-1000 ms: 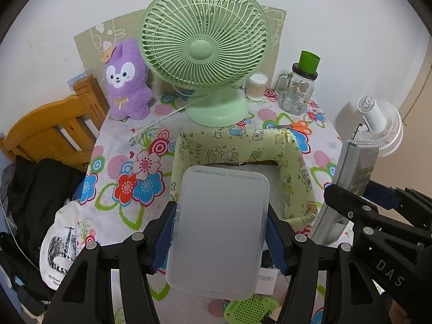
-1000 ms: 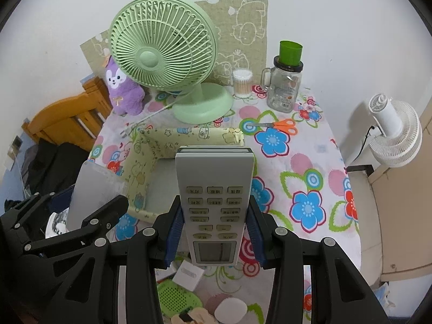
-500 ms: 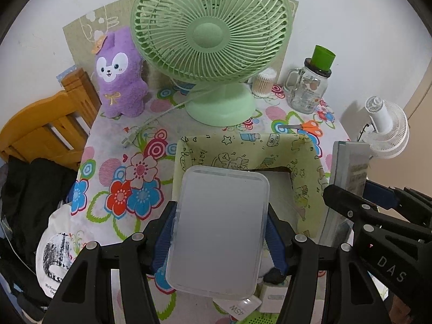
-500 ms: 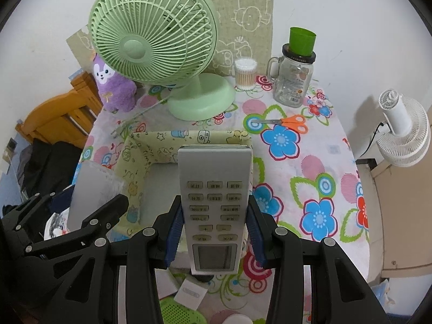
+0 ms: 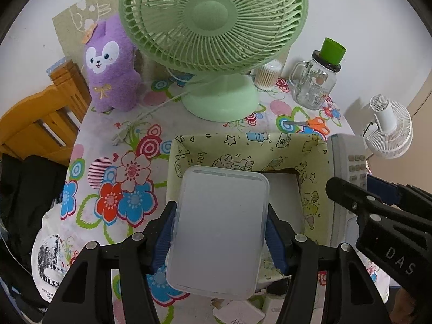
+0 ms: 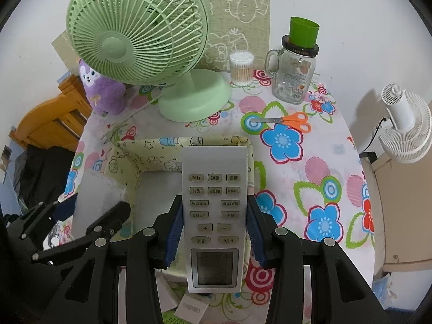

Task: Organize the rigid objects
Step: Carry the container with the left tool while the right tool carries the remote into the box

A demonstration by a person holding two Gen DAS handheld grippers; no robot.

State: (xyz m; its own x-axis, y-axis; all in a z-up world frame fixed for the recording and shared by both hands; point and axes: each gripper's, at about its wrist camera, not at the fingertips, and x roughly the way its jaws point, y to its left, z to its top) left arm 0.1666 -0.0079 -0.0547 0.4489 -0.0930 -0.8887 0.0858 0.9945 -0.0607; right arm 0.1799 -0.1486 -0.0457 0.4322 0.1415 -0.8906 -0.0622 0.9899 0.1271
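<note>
Filling the lower middle of the left wrist view, a frosted plastic box [image 5: 220, 229] sits clamped between the blue pads of the left gripper [image 5: 220, 236], held above the near edge of a pale green fabric bin [image 5: 243, 145] printed with cartoon doodles. In the right wrist view, a grey remote control [image 6: 214, 210] with its buttons and small screen facing the camera is pinched at its sides by the right gripper [image 6: 214, 232], and it hangs over the right wall of the same bin [image 6: 151, 156]. Each tool shows at the edge of the other's view: the right one with the remote at the right of the left view, the left one with the box at the lower left of the right view. Beyond the bin, in the upper middle, stands a green desk fan [image 6: 140, 43] on a flowered tablecloth [image 6: 310, 167]. A purple plush toy [image 5: 110, 64] sits at the upper left beside the fan. To the fan's right stand a tub of cotton swabs [image 6: 241, 67] and a glass mug jar [image 6: 294, 78] carrying a green cup. Orange-handled scissors [image 6: 286, 120] lie below the jar. A white clip fan [image 6: 405, 124] is at the right edge, and a wooden chair [image 5: 40, 124] at the left.
</note>
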